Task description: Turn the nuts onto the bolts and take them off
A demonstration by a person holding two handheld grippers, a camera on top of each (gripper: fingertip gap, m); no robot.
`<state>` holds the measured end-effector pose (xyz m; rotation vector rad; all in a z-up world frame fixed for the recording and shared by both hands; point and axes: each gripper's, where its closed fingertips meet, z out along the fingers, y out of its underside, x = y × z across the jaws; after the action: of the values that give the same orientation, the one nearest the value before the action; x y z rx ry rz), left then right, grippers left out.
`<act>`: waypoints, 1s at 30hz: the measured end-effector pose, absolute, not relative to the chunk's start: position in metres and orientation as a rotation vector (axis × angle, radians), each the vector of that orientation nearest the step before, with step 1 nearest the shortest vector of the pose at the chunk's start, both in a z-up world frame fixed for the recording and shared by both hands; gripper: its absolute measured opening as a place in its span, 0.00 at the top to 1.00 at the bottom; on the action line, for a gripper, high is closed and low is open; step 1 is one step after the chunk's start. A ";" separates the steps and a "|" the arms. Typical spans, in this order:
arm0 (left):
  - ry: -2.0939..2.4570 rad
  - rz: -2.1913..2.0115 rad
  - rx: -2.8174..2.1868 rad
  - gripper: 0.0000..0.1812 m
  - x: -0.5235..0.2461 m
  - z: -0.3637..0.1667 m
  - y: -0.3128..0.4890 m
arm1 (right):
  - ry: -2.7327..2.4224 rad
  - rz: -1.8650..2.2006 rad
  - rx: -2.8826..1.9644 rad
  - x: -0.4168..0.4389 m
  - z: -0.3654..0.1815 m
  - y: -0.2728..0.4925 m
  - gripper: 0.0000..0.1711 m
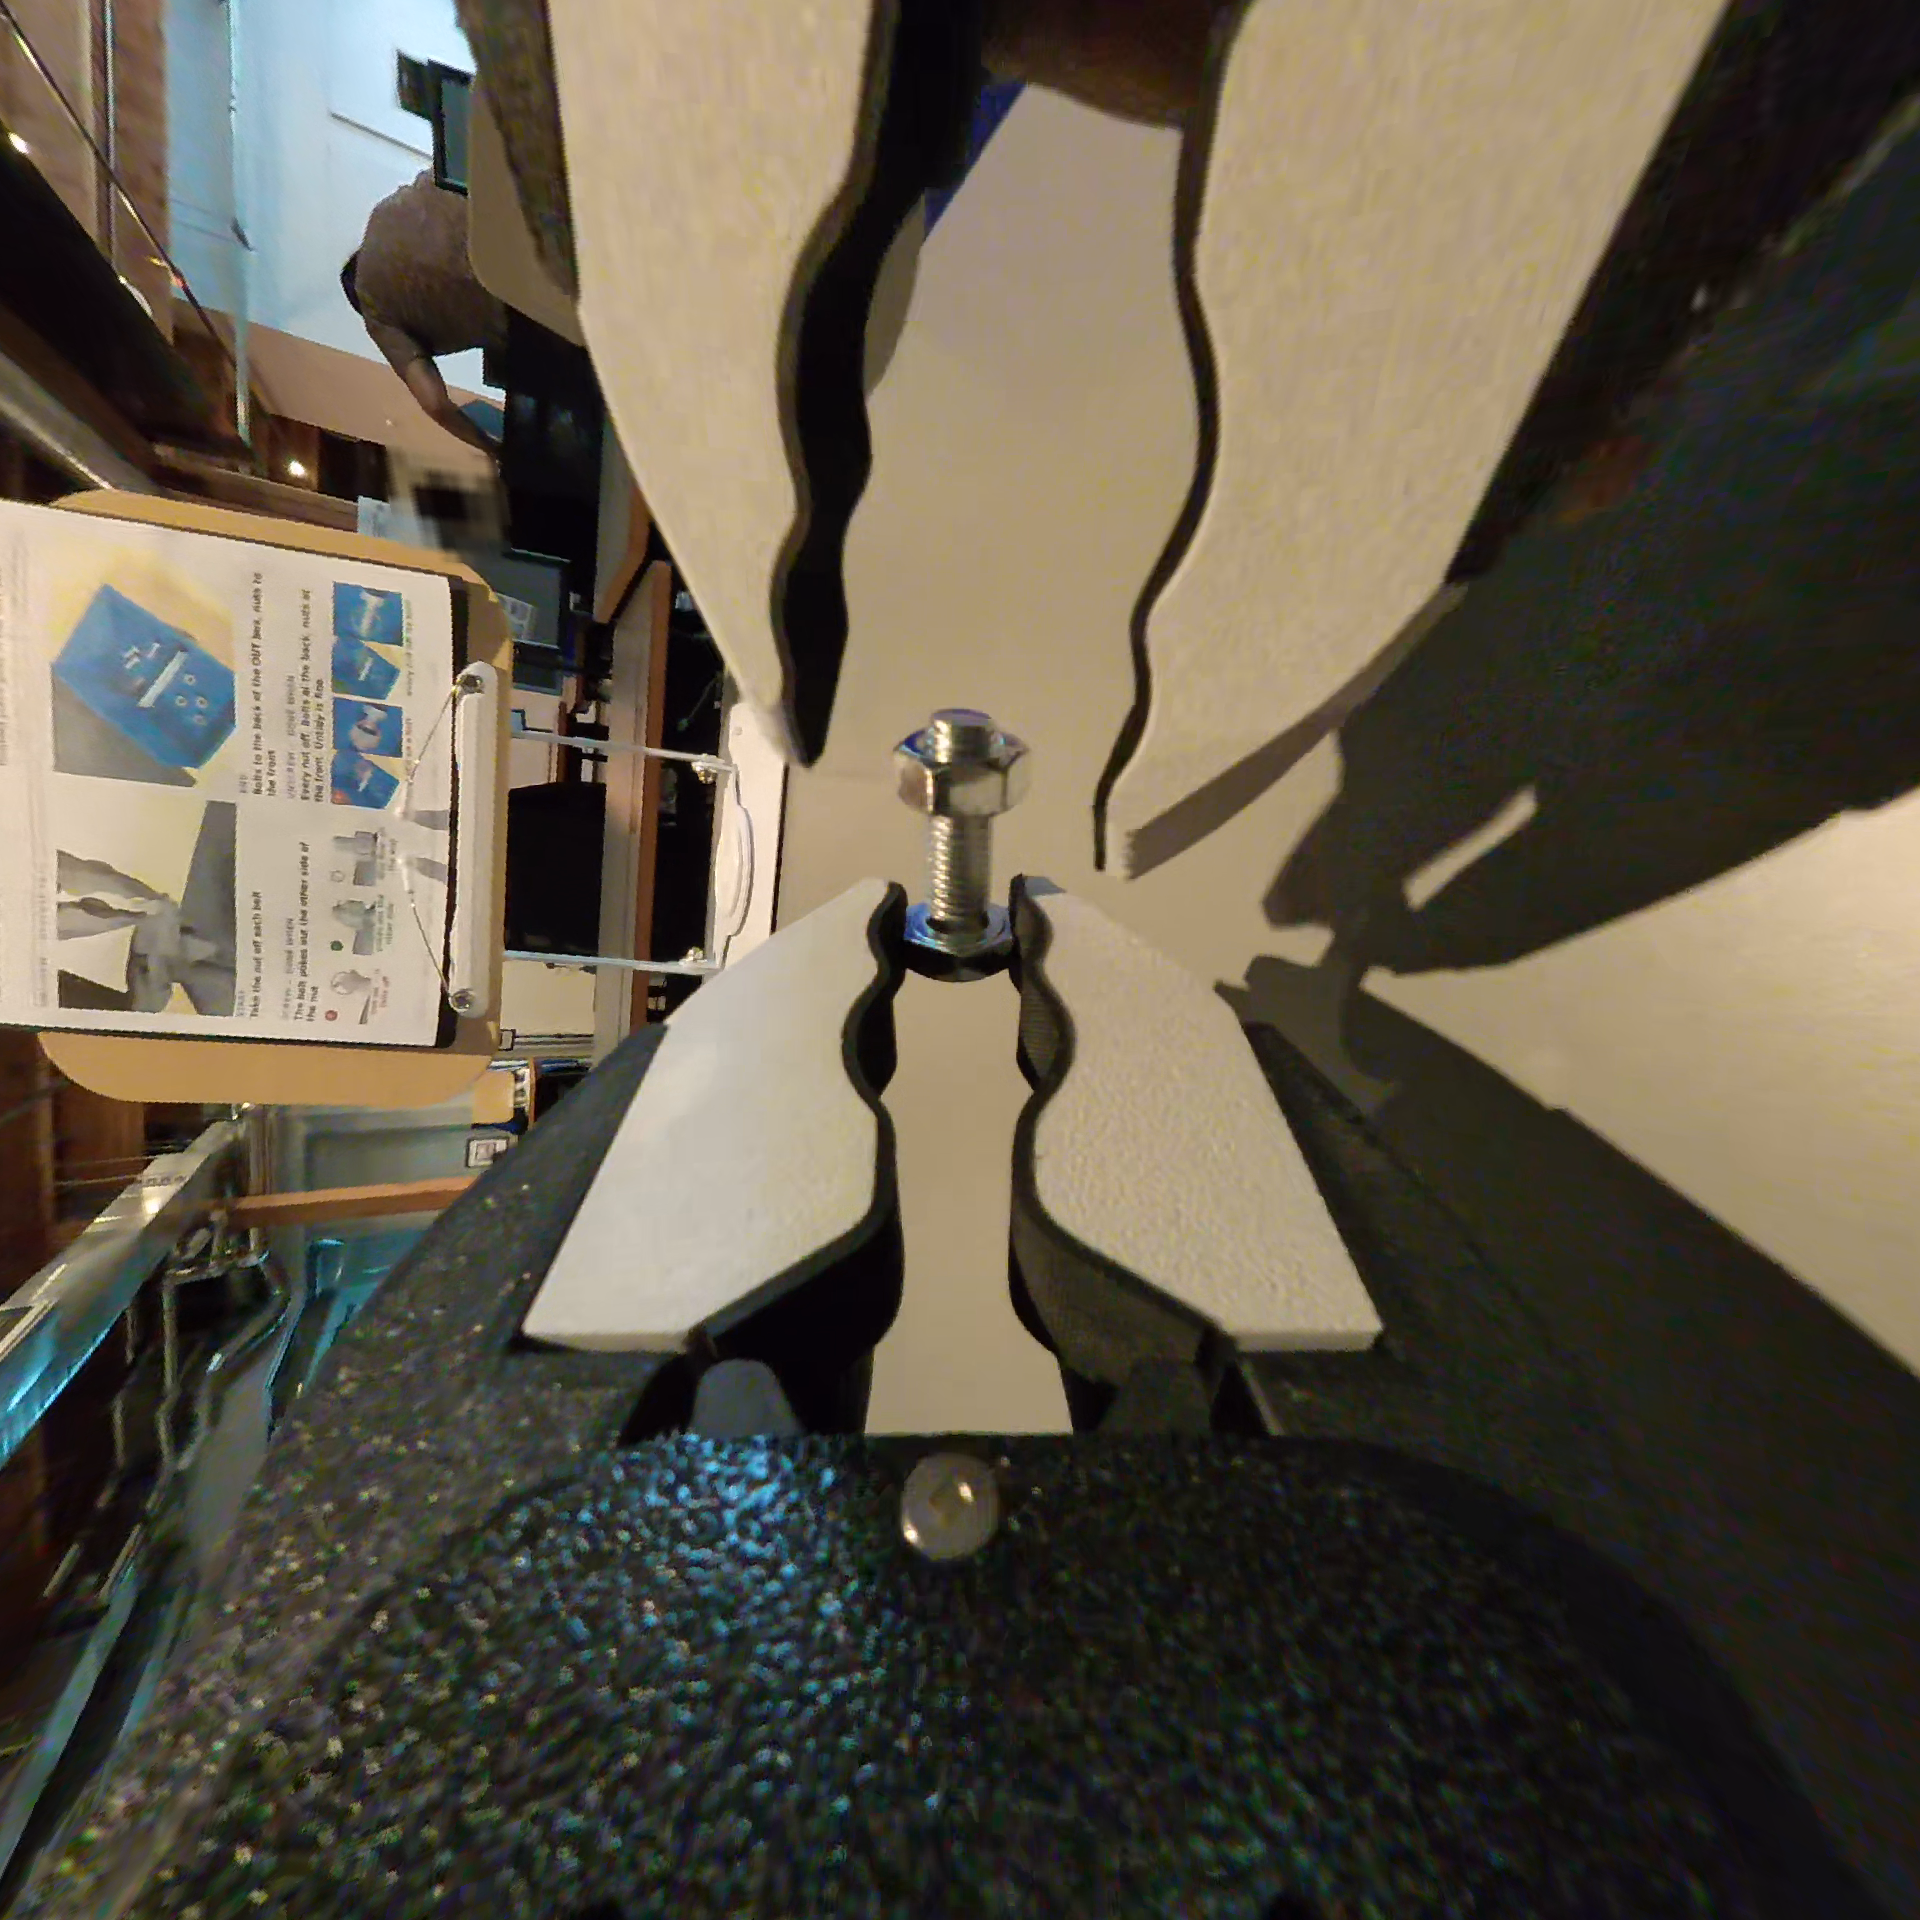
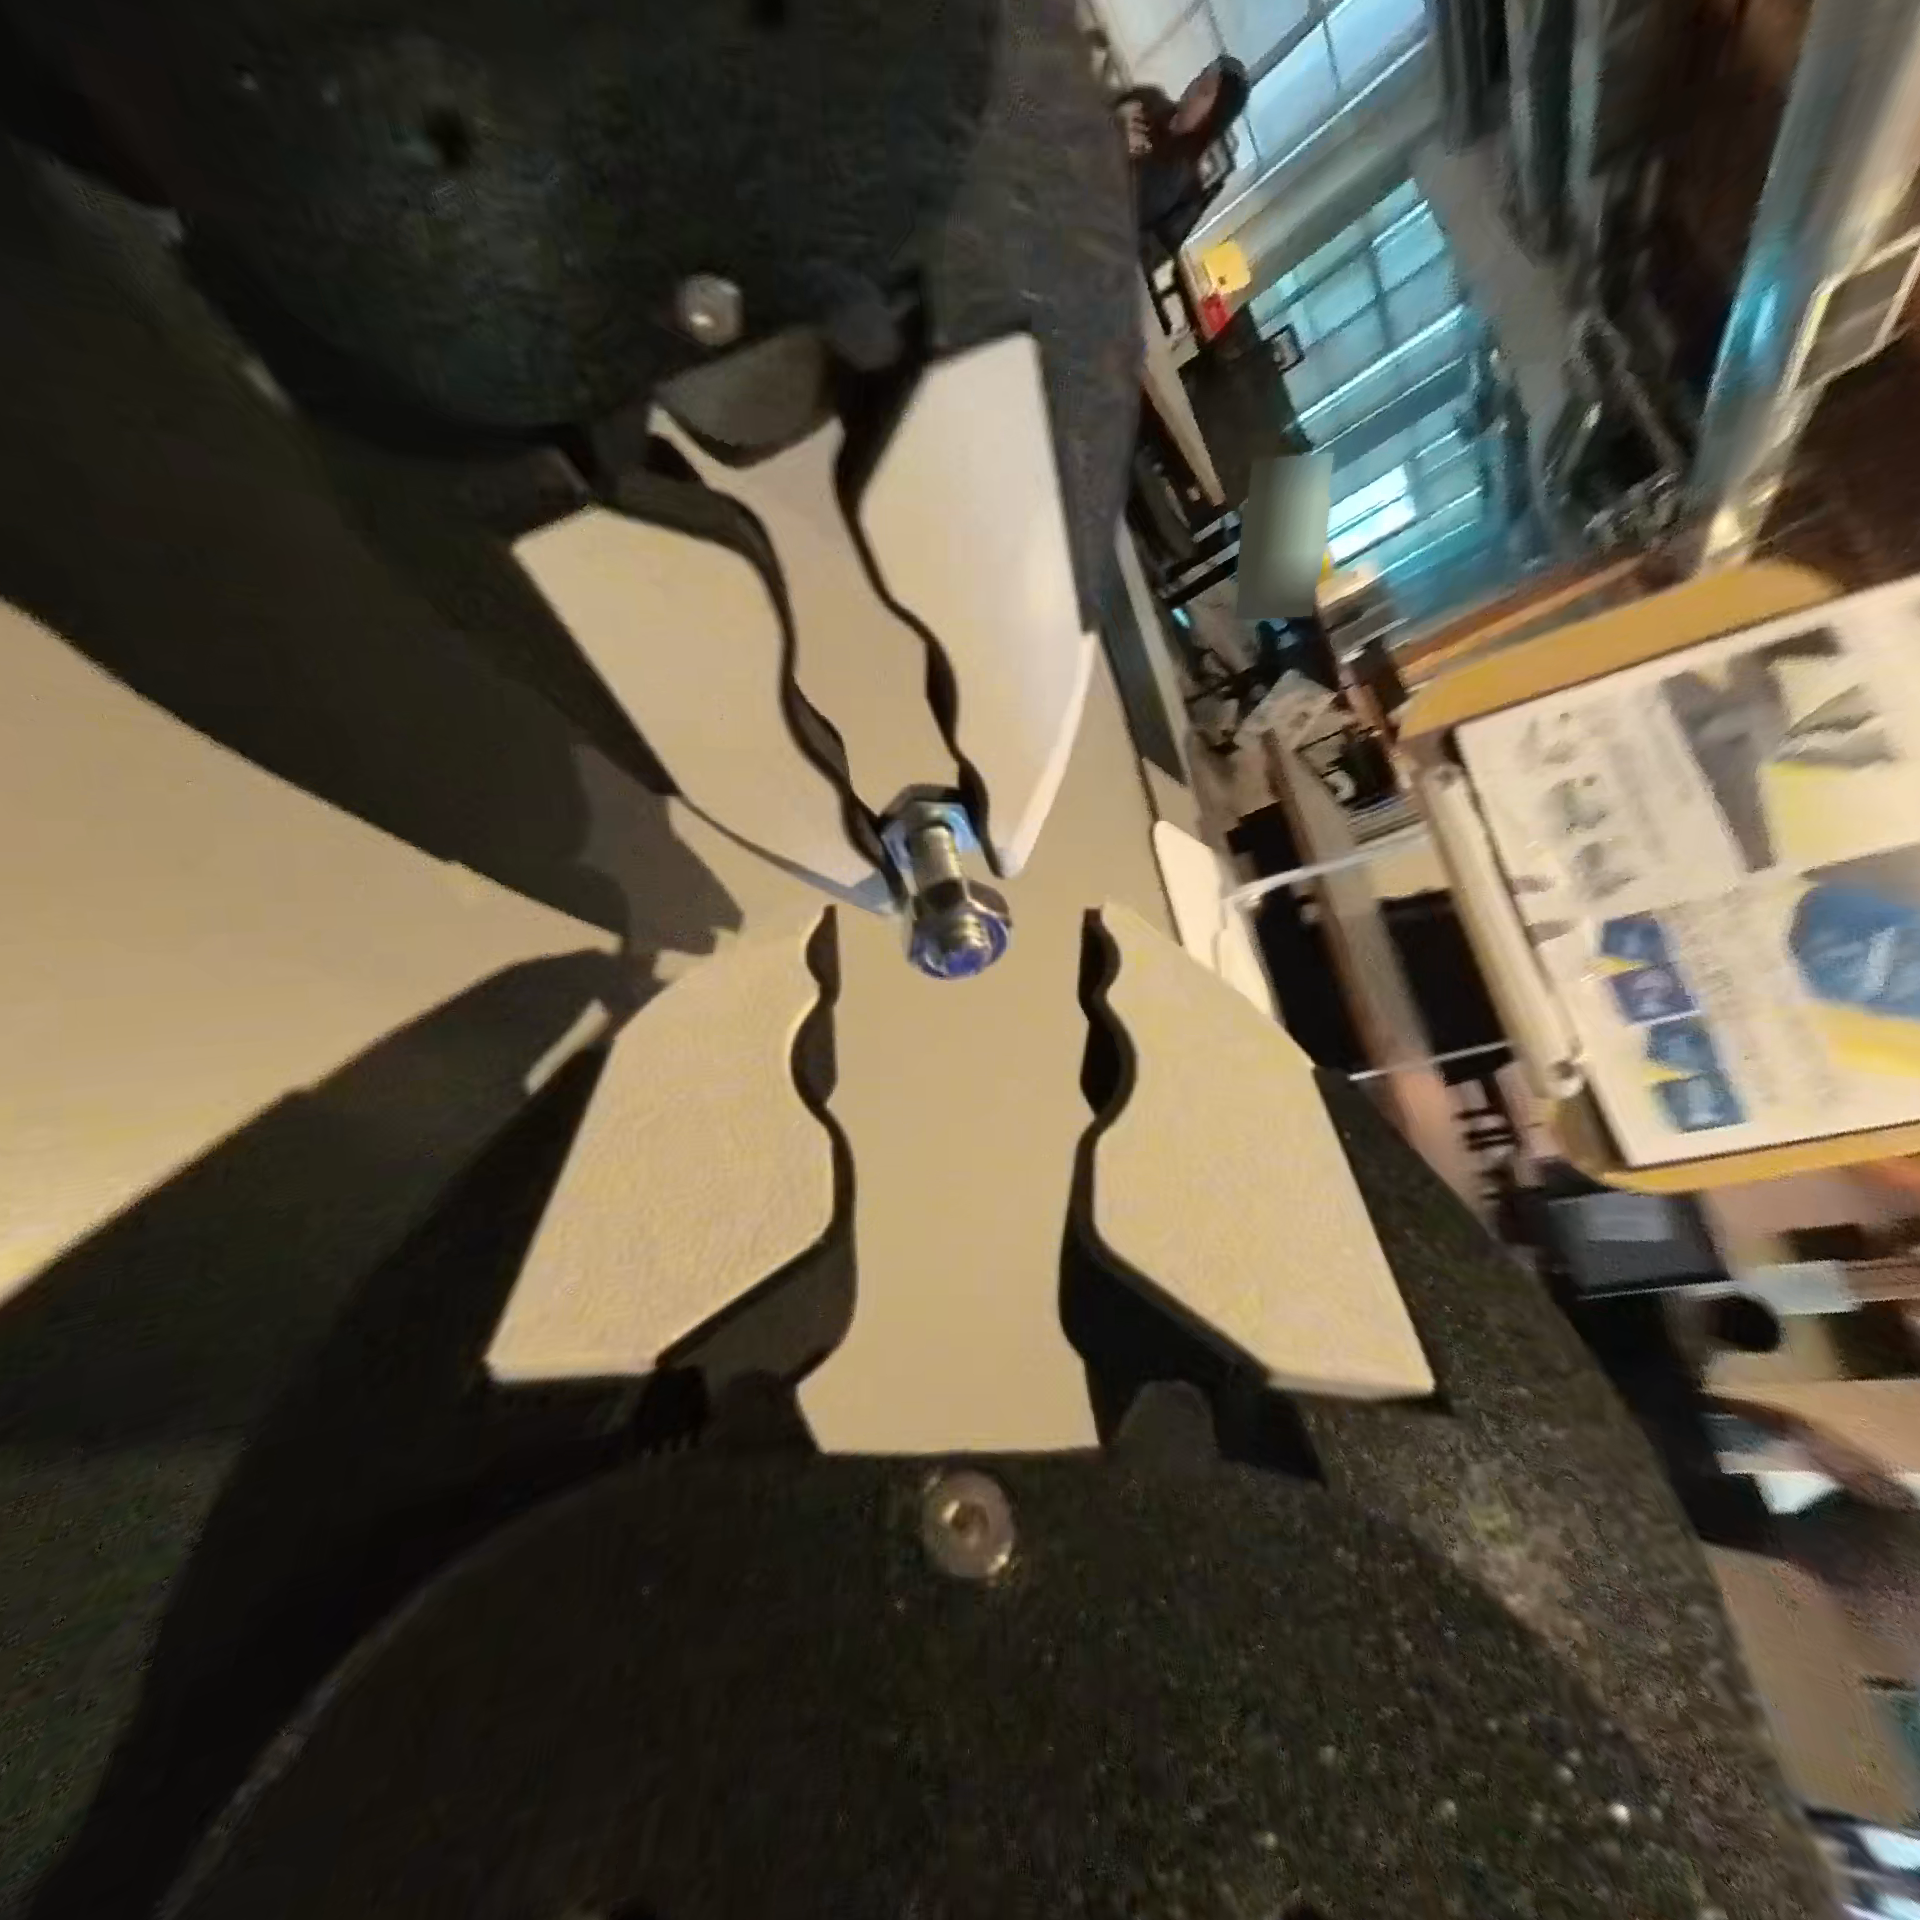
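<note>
Left hand-held gripper (image 1: 953,914) was clamped on the head end of the bolt (image 1: 961,868); the shank ran straight ahead along the fingers, away from my left camera, with the nut (image 1: 962,777) threaded on near the far tip. The right hand-held gripper (image 2: 961,920) faced it tip to tip, its fingers spread apart either side of the nut and touching nothing; seen from the left wrist view, the two white pads flanked the nut with clear gaps on both sides. From the right wrist view the bolt's end pointed almost directly at the lens (frame blurred, so thread count past the nut was unreadable). My judgement: the bolt's long axis lay roughly in line with both tools, so the right one was the nearer to the nut and needed only to close and twist about that axis. Both were held above the pale table (image 1: 1039,364), nothing between them. A clipboard (image 1: 270,1070) carrying a printed instruction sheet stood off to the side, well apart; no obstruction there. Risk I noted: an off-centre pinch could skew the bolt in the left grip.
</note>
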<state>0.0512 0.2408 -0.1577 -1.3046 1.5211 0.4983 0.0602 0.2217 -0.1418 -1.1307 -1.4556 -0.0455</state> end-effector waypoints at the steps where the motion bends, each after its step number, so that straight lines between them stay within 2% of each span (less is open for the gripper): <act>1: 1.530 0.489 -1.299 0.90 0.053 -0.159 0.240 | -1.479 -0.091 -1.099 0.059 -0.144 0.220 0.77; 3: 1.550 0.494 -1.295 0.90 0.054 -0.161 0.238 | -1.507 -0.153 -1.066 0.058 -0.147 0.220 0.88; 7: 1.537 0.533 -1.277 0.90 0.053 -0.159 0.240 | -1.452 -0.016 -1.221 0.058 -0.148 0.221 0.88; 13: 1.530 0.657 -1.247 0.90 0.047 -0.156 0.245 | -1.053 0.886 -1.742 0.050 -0.150 0.219 0.88; 17: 1.522 0.610 -1.266 0.90 0.049 -0.156 0.245 | -0.924 1.257 -1.772 0.051 -0.144 0.216 0.88; 19: 1.517 0.590 -1.290 0.90 0.048 -0.157 0.246 | -0.983 1.161 -1.714 0.053 -0.141 0.218 0.83; 20: 1.513 0.576 -1.303 0.90 0.047 -0.157 0.247 | -1.037 1.043 -1.670 0.056 -0.139 0.221 0.78; 23: 1.501 0.520 -1.339 0.90 0.044 -0.158 0.248 | -1.230 0.578 -1.441 0.064 -0.133 0.226 0.75; 26: 1.505 0.467 -1.348 0.90 0.046 -0.158 0.246 | -1.388 0.206 -1.180 0.066 -0.130 0.219 0.75; 30: 1.529 0.437 -1.334 0.90 0.050 -0.159 0.243 | -1.483 0.100 -1.097 0.065 -0.135 0.214 0.76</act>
<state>0.0500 0.2429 -0.1593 -1.3345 1.5289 0.4372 0.0647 0.2137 -0.1355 -1.0971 -1.4830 0.1002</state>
